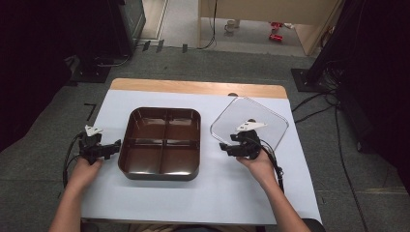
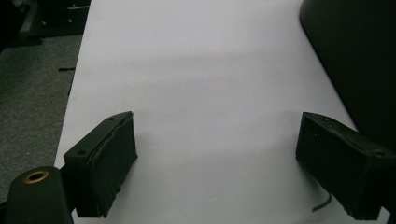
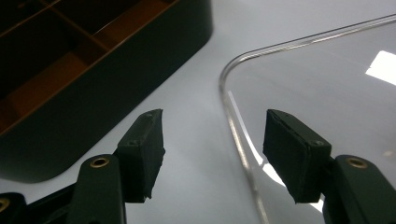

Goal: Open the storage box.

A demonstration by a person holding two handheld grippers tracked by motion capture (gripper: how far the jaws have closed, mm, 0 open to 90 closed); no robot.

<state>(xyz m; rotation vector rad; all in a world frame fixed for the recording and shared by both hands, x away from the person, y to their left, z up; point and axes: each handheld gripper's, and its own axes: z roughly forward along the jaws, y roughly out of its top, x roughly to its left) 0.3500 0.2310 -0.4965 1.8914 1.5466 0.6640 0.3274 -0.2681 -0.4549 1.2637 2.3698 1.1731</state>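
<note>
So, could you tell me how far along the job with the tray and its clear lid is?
Little looks done: the brown tray sits uncovered, its four compartments empty. In hand: the right gripper, jaws open, straddles the rim of the clear lid, which lies flat beside the tray. Probably left: gripping the lid and placing it on the tray. The left gripper is open beside the tray.

I counted one brown tray on the worktop, split into four compartments. Just right of the tray lay one clear lid. I had two hand-held grippers in all: the left hand-held gripper just left of the tray, the right hand-held gripper between the tray and the lid, each with two black jaws.
</note>
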